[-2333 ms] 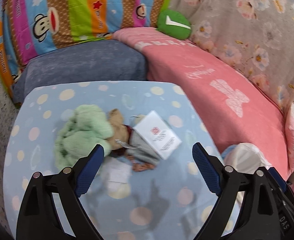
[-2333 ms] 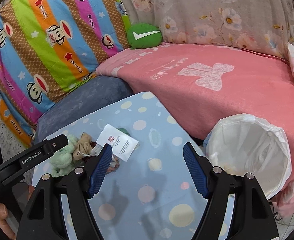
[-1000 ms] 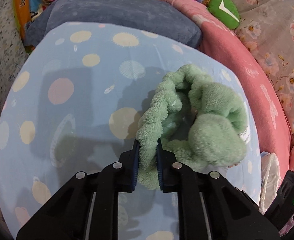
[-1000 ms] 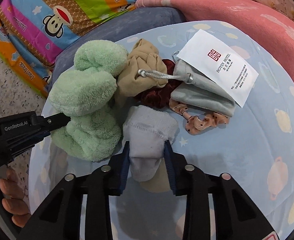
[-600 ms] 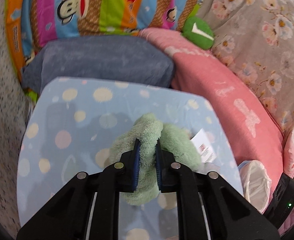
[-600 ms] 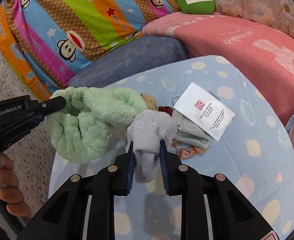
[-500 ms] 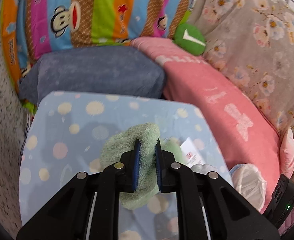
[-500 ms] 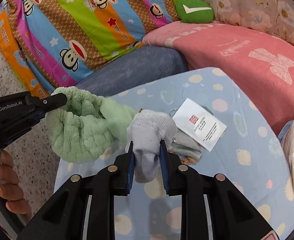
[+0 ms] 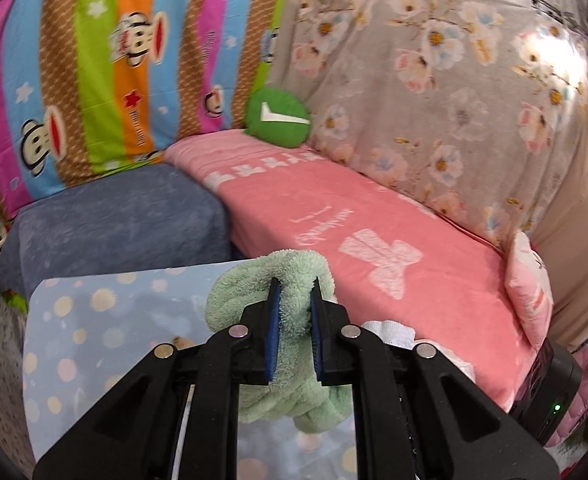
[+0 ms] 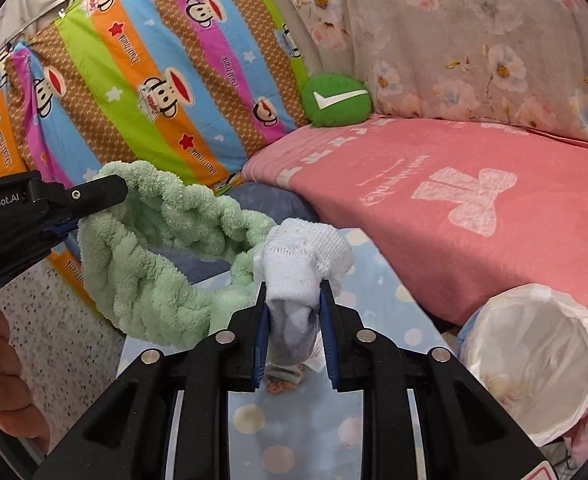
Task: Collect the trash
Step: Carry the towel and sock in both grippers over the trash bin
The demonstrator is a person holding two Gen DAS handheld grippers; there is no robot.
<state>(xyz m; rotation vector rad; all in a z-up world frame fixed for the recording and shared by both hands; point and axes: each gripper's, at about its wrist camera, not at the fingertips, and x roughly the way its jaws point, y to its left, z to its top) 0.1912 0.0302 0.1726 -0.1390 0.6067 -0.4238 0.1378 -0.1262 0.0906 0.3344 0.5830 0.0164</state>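
My left gripper [image 9: 292,292] is shut on a fluffy green cloth [image 9: 250,296] and holds it in the air above the table; from the right wrist view the same cloth [image 10: 150,256] hangs in a loop from that gripper's fingertips [image 10: 106,192]. My right gripper [image 10: 292,296] is shut on a white sock [image 10: 301,264], lifted off the table. A bin lined with a white bag [image 10: 533,360] stands open at the lower right, beside the table and below the pink sofa.
The blue dotted table [image 9: 94,328] lies below both grippers; small leftover items [image 10: 282,380] lie on it under the sock. A pink-covered sofa [image 10: 473,200], a blue-grey cushion [image 9: 114,216], a green round pillow [image 10: 335,100] and striped monkey fabric [image 10: 142,80] surround it.
Both grippers have risen higher off the table with their cloths and tilted up toward the sofa. The white-lined bin has come into the right wrist view.
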